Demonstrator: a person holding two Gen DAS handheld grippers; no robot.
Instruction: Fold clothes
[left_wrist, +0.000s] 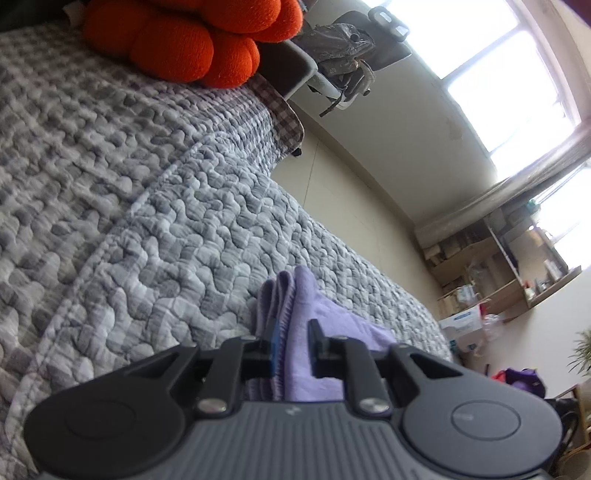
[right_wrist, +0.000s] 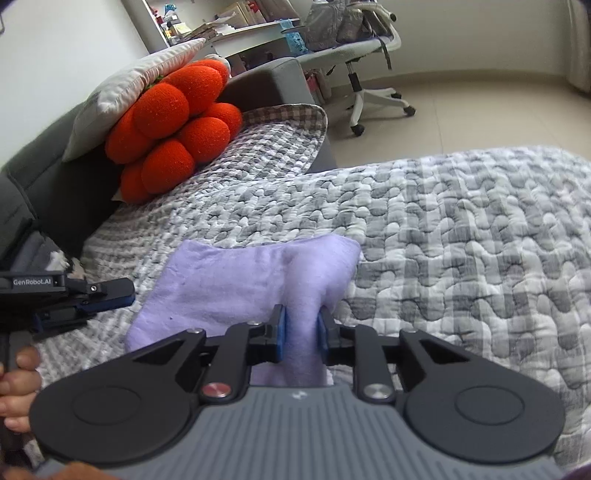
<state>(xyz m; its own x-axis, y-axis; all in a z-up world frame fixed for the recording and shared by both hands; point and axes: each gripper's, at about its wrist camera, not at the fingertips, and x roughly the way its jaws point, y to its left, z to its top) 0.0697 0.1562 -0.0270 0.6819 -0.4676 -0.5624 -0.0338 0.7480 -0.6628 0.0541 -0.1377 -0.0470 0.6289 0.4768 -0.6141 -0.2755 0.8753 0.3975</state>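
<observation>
You could read one label only: "GenRobot.AI" in white letters stood on the black body of your left claw (right_wrist: 122, 291); print elsewhere stayed too blurred to read.

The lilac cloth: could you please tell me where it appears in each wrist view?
Left wrist: lilac cloth bottom centre, bunched between the left gripper fingers.
Right wrist: lower centre, lying on the quilt.
Shared landmark: orange cushion.
</observation>
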